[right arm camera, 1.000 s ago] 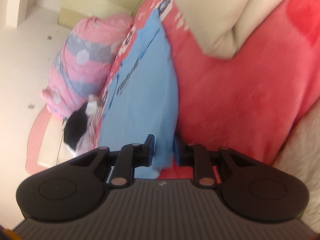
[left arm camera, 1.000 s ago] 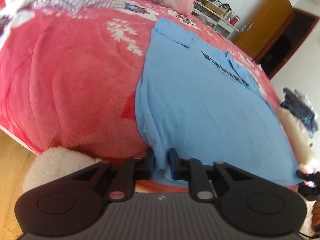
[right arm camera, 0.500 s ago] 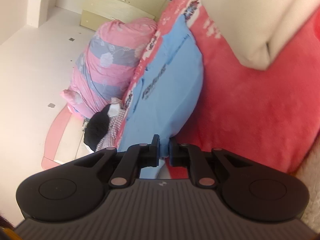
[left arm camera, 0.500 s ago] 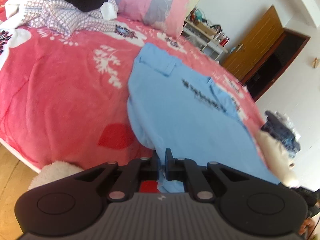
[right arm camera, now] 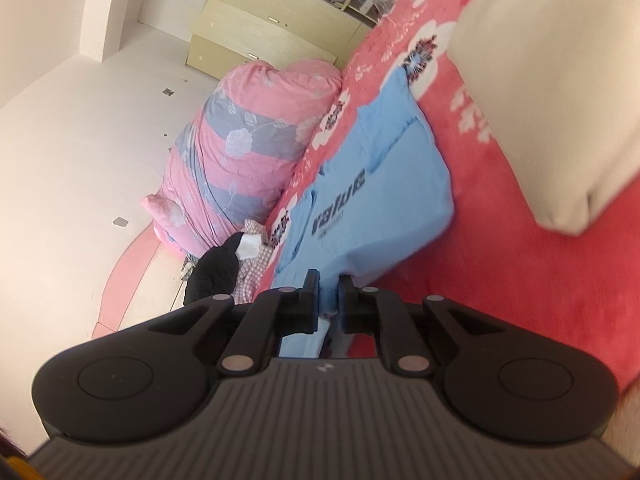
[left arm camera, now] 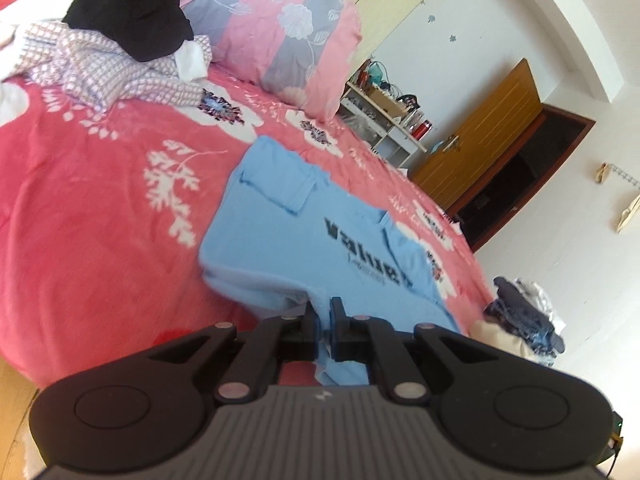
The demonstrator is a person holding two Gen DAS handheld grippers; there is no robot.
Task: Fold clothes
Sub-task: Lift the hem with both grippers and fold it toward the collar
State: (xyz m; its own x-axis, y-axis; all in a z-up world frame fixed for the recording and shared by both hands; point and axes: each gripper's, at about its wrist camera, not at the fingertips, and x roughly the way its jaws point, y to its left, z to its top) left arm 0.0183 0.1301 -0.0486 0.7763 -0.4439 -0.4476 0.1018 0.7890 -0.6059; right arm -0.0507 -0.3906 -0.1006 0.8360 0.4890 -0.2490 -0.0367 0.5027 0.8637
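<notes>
Pinching the near hem of the light, limp blue T-shirt [left arm camera: 320,224] spread on the red bed [left arm camera: 88,240], the left hand-held gripper [left arm camera: 324,312] and right hand-held gripper [right arm camera: 329,285] are each clamped on a bottom corner, the best hold because thin cloth sags between grips.

Open red blanket [left arm camera: 92,232] stretches wide on the left of the blue T-shirt [left arm camera: 280,240], flat and bare, plenty of room to sweep a gripper across there. Beyond the T-shirt, toward the wall, the way closes: a bulky pink-and-grey quilt [left arm camera: 280,36] rises high, and beside it a heap of checked cloth [left arm camera: 104,76] topped by a black garment [left arm camera: 128,8] blocks that corner. On the T-shirt's other flank, a cream folded garment [right arm camera: 560,92] sits thick on the blanket, leaving only a narrow red lane between them. Past it, a pile of dark clothes [left arm camera: 524,316] crowds the bed's edge. Over the T-shirt itself, the air is clear.
</notes>
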